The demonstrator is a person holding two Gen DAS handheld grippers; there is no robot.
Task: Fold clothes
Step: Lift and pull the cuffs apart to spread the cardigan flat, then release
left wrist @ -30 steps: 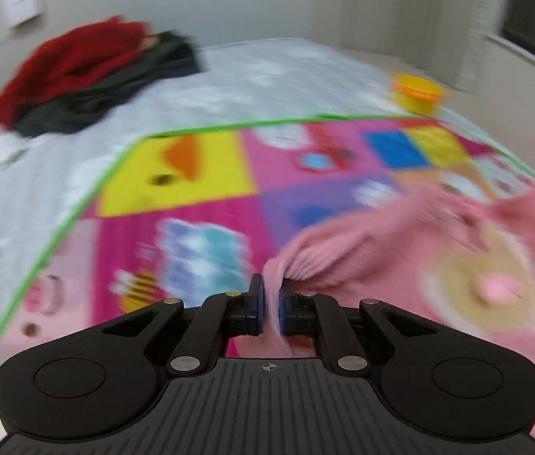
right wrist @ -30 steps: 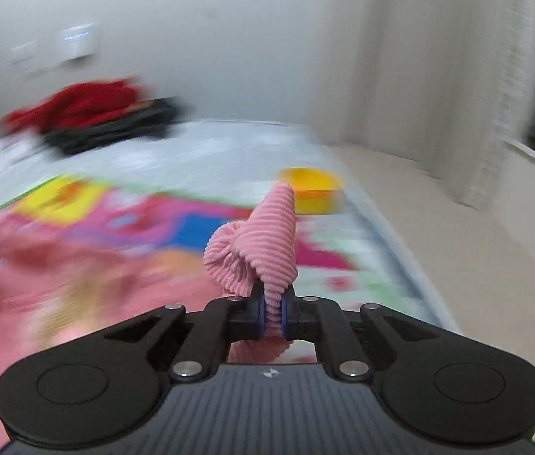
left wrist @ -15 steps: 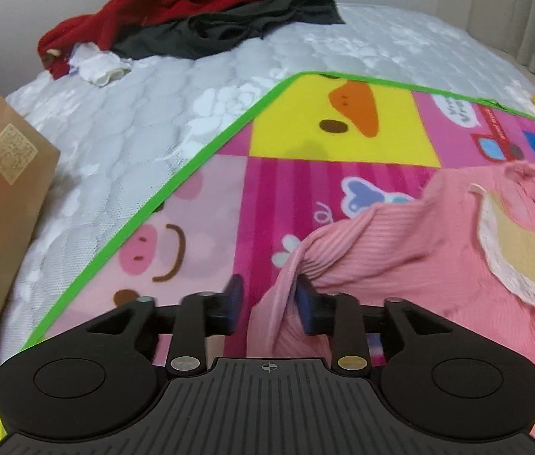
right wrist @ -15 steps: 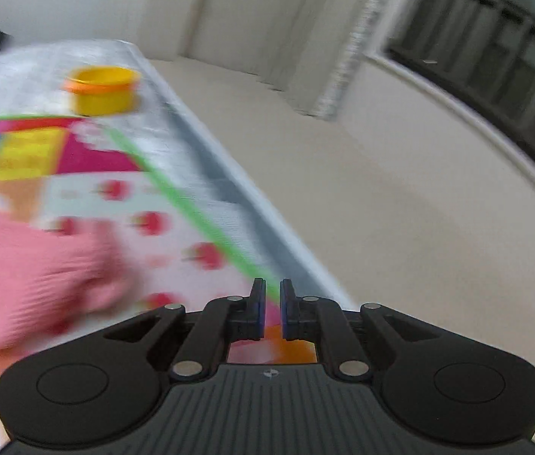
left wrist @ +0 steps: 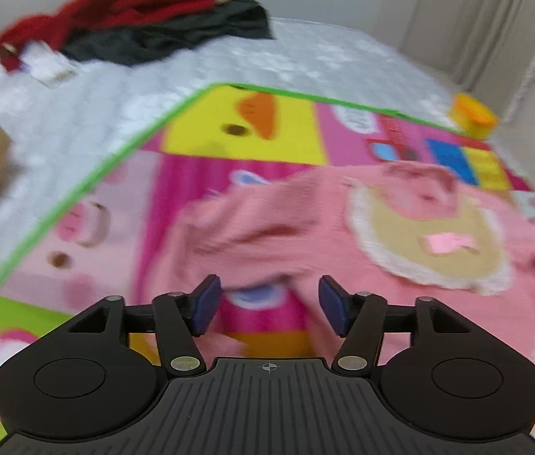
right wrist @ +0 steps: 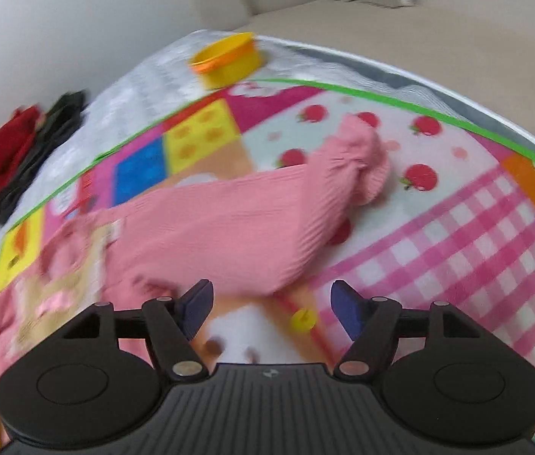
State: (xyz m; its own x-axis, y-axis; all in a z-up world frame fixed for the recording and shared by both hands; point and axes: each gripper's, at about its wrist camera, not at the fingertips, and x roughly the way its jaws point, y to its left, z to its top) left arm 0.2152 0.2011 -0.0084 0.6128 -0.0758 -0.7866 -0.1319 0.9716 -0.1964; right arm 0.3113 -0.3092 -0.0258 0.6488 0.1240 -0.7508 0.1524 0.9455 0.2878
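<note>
Lying spread on the play mat [left wrist: 210, 197], soft ribbed pink sweater [left wrist: 298, 235]; take its sleeve cuff [right wrist: 362, 159]. Left claw [left wrist: 267, 305] and right claw [right wrist: 271, 309] gape, holding nothing.

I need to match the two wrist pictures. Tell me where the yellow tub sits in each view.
Left wrist view: the yellow tub sits at the far right, on the mattress just past the play mat's corner.
Right wrist view: the tub sits upper centre, beyond the mat's green edge.
Shared landmark: the pile of red and black clothes at the bed's far end.
</note>
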